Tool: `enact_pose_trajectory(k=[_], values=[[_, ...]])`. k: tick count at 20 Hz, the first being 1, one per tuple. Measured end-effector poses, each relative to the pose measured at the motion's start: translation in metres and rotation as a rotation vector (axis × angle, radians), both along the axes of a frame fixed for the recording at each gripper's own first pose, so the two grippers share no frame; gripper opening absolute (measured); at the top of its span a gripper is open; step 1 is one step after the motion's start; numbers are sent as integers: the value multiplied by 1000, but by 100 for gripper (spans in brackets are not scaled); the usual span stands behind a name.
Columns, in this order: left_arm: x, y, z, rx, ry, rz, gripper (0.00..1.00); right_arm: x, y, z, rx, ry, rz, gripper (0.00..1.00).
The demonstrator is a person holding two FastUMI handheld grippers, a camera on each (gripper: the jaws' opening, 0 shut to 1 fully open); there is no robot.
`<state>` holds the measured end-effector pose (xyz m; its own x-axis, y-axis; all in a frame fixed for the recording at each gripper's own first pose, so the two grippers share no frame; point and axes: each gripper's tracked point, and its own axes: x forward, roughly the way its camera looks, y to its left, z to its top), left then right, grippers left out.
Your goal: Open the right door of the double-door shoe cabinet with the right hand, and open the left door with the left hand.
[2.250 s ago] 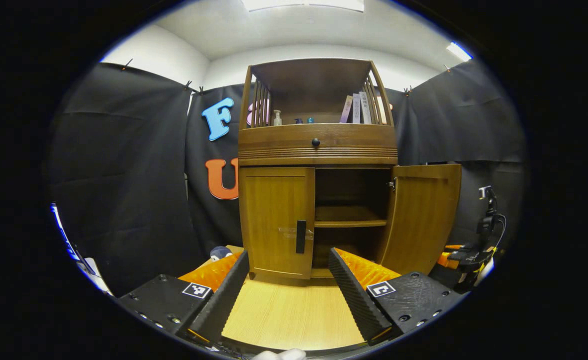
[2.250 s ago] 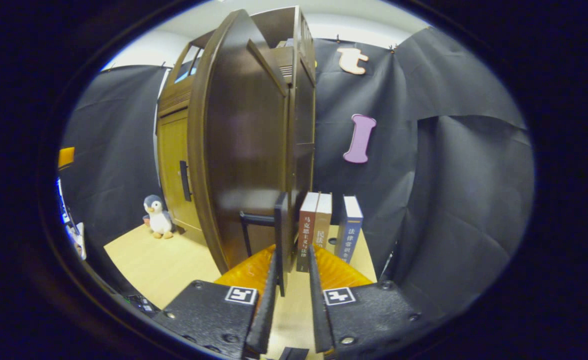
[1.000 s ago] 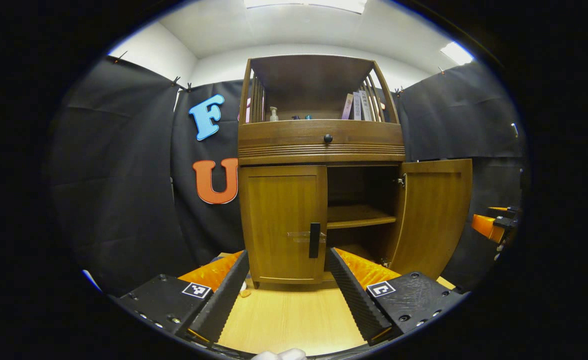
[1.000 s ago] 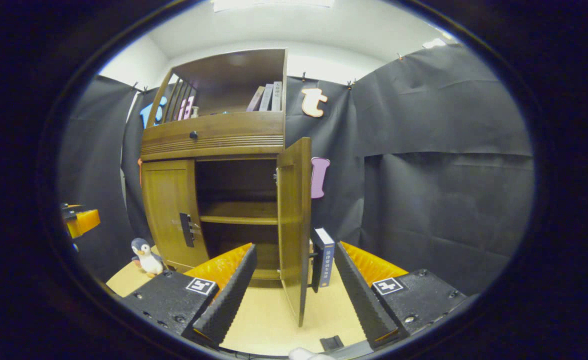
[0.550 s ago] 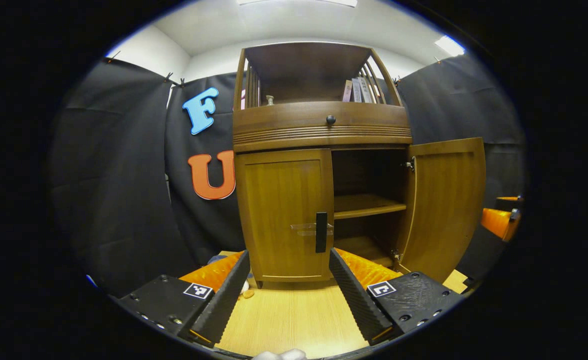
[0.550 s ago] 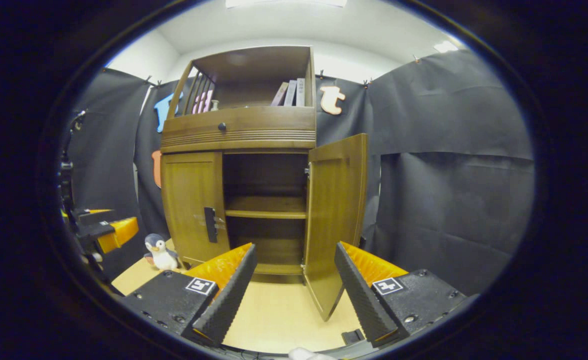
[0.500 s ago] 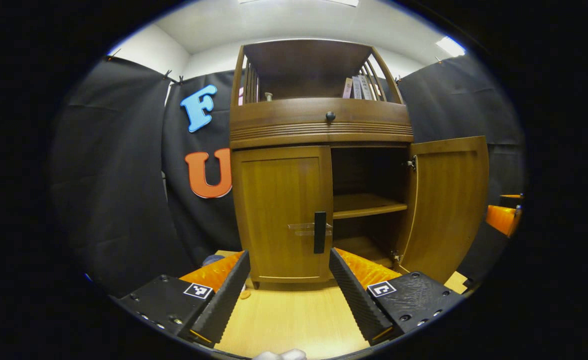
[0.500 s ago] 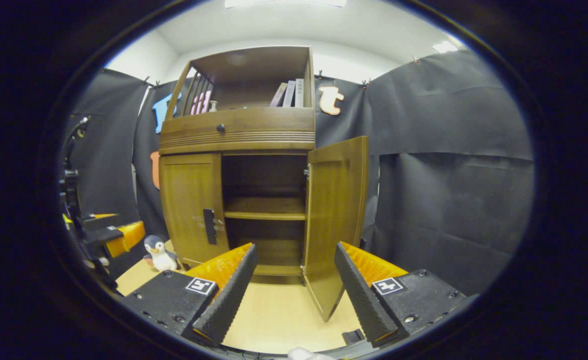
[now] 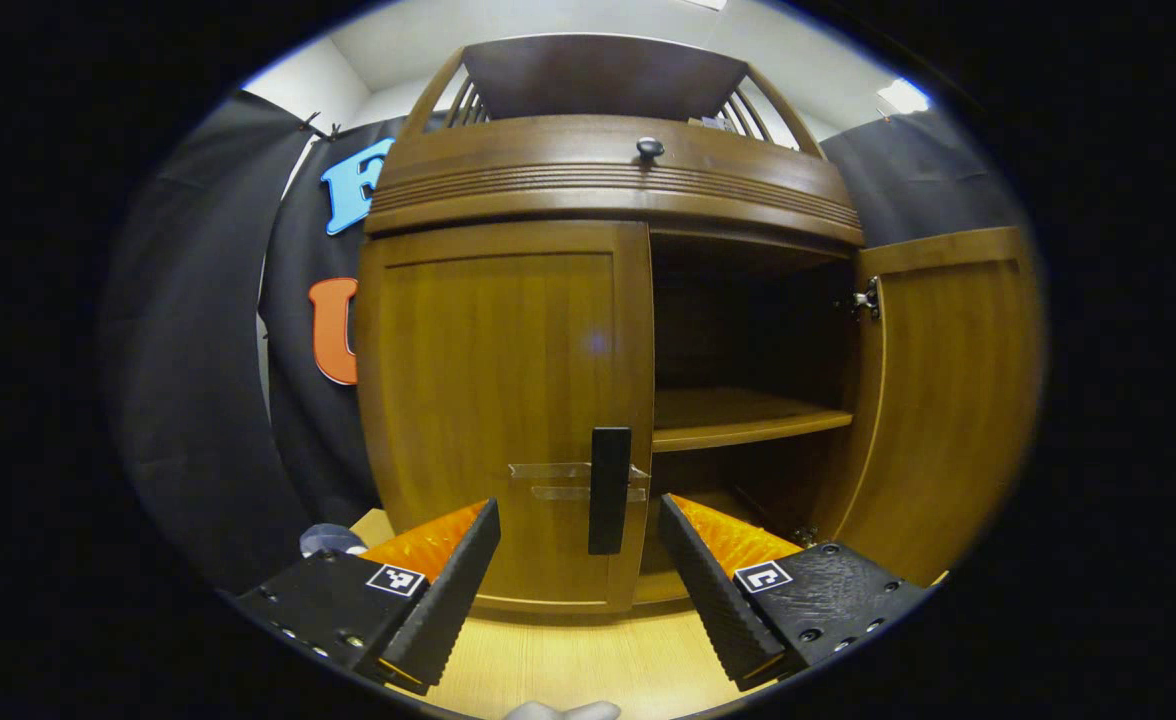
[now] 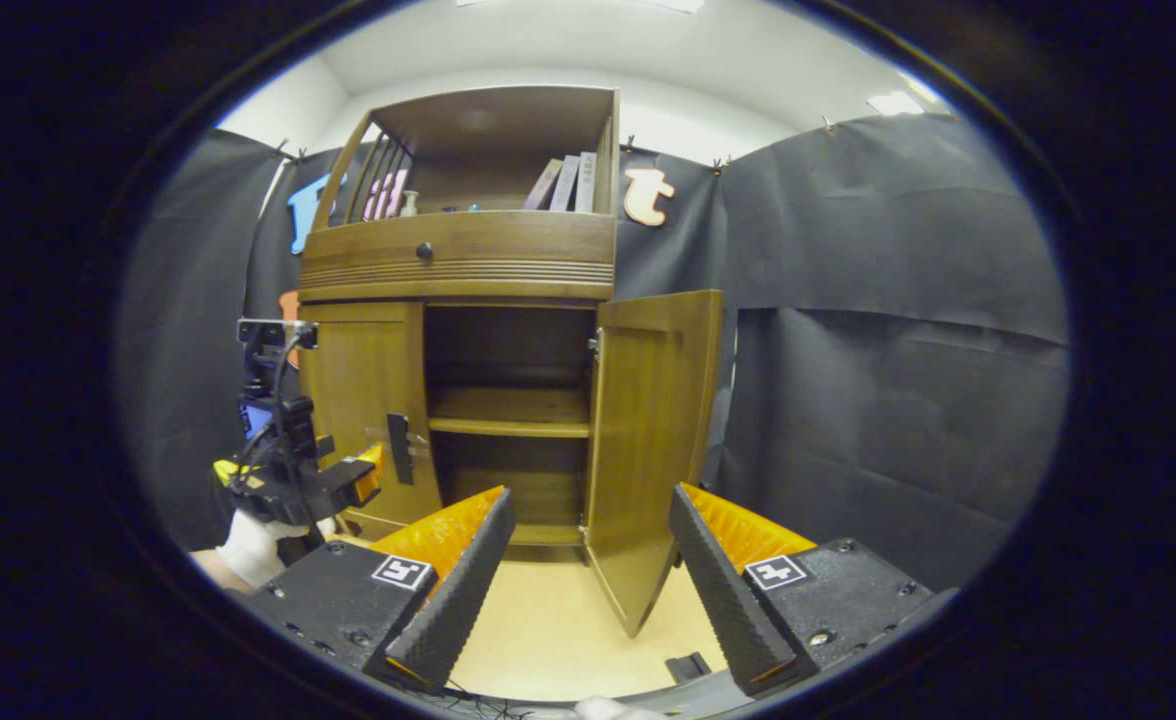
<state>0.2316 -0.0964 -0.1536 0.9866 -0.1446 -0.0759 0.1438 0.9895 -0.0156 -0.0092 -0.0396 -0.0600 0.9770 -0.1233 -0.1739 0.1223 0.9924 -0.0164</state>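
Note:
The wooden shoe cabinet stands close in the left gripper view. Its left door is closed, with a dark upright handle at its right edge. My left gripper is open, and the handle stands just ahead of the gap between its fingers, untouched. The right door hangs swung wide open. In the right gripper view my right gripper is open and stands back from the open right door. The left gripper, held by a gloved hand, sits near the left door's handle.
Two bare shelves lie inside the open half. A drawer with a round knob runs above the doors, under an open shelf with books. Black cloth walls the booth. The cabinet stands on a light wooden floor.
My left gripper has moved forward, so the left door and its handle loom much larger. My right gripper drew back slightly. The left gripper came up to the handle in the right gripper view.

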Motion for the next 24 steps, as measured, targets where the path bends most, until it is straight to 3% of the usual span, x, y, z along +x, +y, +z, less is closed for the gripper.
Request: enact_pose_trajectory(k=[5,11,16,17,18,19,20,22,23,24], values=[[52,-22,-20,12,-7,-17,96,-9,-12,-5,-26,27,-51,99],[81,-32,-29,27,-9,-18,93,-8,-16,-12,-34,51,-72,100],[92,-34,-35,43,6,-14,45,-7,-16,-15,-29,59,-68,99],[88,-29,-33,22,9,-19,53,-8,-16,-14,-27,58,-68,100],[90,-30,-34,14,16,-24,43,-8,-17,-14,-26,57,-71,100],[91,-29,-36,9,26,-26,43,-8,-16,-14,-24,59,-69,100],[93,-29,-36,5,27,-28,29,-8,-16,-14,-23,58,-66,100],[86,-28,-35,6,37,-33,26,-9,-17,-11,-22,53,-66,100],[81,-27,-37,1,45,-34,34,-9,-17,-10,-21,49,-64,100],[75,-25,-36,-1,39,-42,20,-9,-18,-9,-20,44,-63,100]])
